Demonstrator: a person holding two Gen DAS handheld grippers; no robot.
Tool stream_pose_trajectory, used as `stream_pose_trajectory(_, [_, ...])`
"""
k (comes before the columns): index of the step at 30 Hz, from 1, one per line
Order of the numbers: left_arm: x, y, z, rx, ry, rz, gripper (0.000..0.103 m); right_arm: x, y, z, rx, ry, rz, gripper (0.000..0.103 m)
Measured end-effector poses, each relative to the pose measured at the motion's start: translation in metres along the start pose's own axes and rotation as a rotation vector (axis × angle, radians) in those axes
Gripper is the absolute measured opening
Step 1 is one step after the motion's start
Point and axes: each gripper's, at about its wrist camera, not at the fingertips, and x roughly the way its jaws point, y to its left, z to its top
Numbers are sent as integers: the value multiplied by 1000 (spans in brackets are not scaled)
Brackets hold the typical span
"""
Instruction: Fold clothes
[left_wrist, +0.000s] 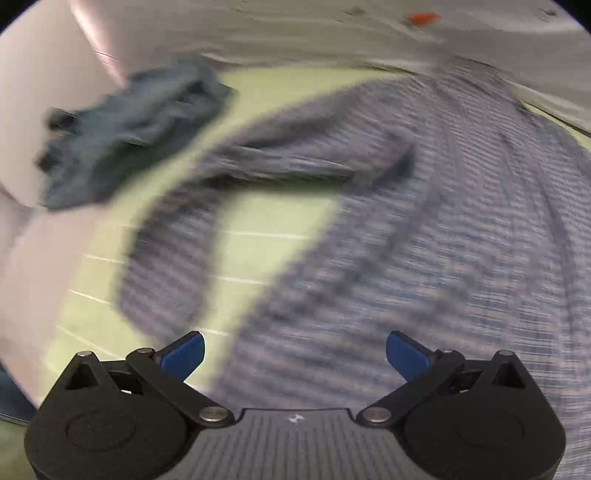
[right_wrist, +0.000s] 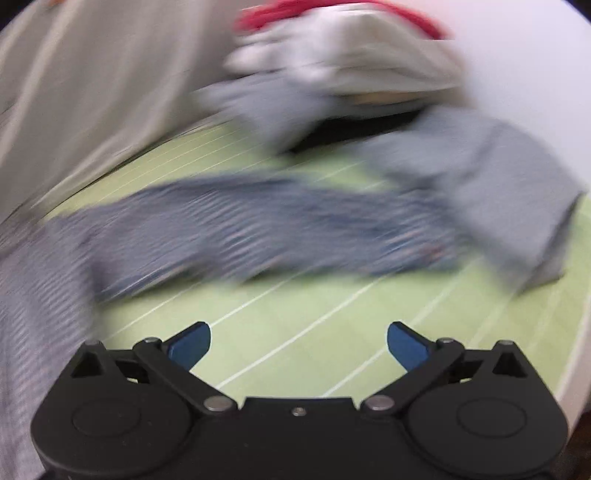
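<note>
A blue-and-white striped shirt (left_wrist: 424, 229) lies spread on a light green mat (left_wrist: 273, 221), one sleeve (left_wrist: 170, 273) bent toward the left. My left gripper (left_wrist: 295, 352) is open and empty above the shirt's lower part. In the right wrist view the shirt's other sleeve (right_wrist: 258, 229) stretches across the green mat (right_wrist: 303, 332). My right gripper (right_wrist: 299, 343) is open and empty above bare mat, short of the sleeve. Both views are motion-blurred.
A crumpled dark blue-grey garment (left_wrist: 129, 129) lies at the mat's far left edge. A folded grey garment (right_wrist: 491, 184) sits right of the sleeve. A pile of white, grey and red clothes (right_wrist: 340, 55) lies behind it. A white surface (left_wrist: 44, 258) borders the mat.
</note>
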Motion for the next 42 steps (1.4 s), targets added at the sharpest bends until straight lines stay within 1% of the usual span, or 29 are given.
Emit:
stream_pose_trajectory(2, [-2,25,1,-9,-32,63,103,-11,47,-26,-70,15,68,103])
stream_pose_trajectory(3, [-1,40,1,-30,-31,80,103,-17,71,-39,-108,23,100,103])
stream_pose_trajectory(5, [7,68,1,-77,-22,73,103,-27,114,-66,-176,44,153,103])
stream_pose_trajectory(8, [18,106,2,-145,-11,53,103,-39,160,-101,-244,64,193,103])
stream_pose_trajectory(10, [28,118,5,-134,-11,41,102,-46,180,-119,-293,82,198,103])
stream_pose_trajectory(12, [37,126,8,-115,-8,29,101,-52,193,-135,-330,83,182,103])
stream_pose_trajectory(15, [48,132,14,-88,-9,-5,93,-60,198,-147,-342,82,141,103])
stream_pose_trajectory(17, [55,134,17,-68,-14,-24,88,-61,199,-150,-323,77,116,103])
stream_pose_trajectory(19, [60,134,20,-38,-19,-33,76,-62,199,-152,-299,67,97,103])
stream_pose_trajectory(20, [62,133,21,-22,-22,-44,72,-61,199,-154,-290,58,90,103])
stream_pose_trajectory(22, [62,131,22,1,-26,-65,60,-59,201,-156,-277,47,80,103])
stream_pose_trajectory(23, [62,130,23,6,-31,-64,54,-59,201,-156,-271,43,76,103])
stream_pose_trajectory(24, [61,130,24,11,-38,-57,37,-59,201,-157,-266,41,73,103])
stream_pose_trajectory(25, [60,129,25,27,-43,-48,16,-60,201,-157,-260,39,69,103])
stream_pose_trajectory(26, [58,128,25,40,-51,-19,10,-61,201,-157,-253,38,63,103])
stream_pose_trajectory(28, [57,131,27,67,-80,7,4,-62,203,-157,-237,38,50,103])
stream_pose_trajectory(30, [54,138,29,83,-104,41,3,-63,204,-159,-219,30,36,103])
stream_pose_trajectory(32, [50,149,31,78,-141,86,3,-62,207,-162,-206,18,25,103])
stream_pose_trajectory(35, [39,167,38,59,-228,173,3,-62,209,-163,-191,9,13,103])
stream_pose_trajectory(38, [19,175,37,73,-367,288,3,-62,210,-164,-177,1,2,103])
stream_pose_trajectory(39, [13,175,33,88,-413,313,3,-62,210,-165,-174,-3,-1,103])
stream_pose_trajectory(41, [10,173,23,132,-424,338,3,-63,211,-167,-166,-13,-7,103])
stream_pose_trajectory(42, [14,172,17,140,-395,316,3,-64,211,-168,-163,-17,-9,103])
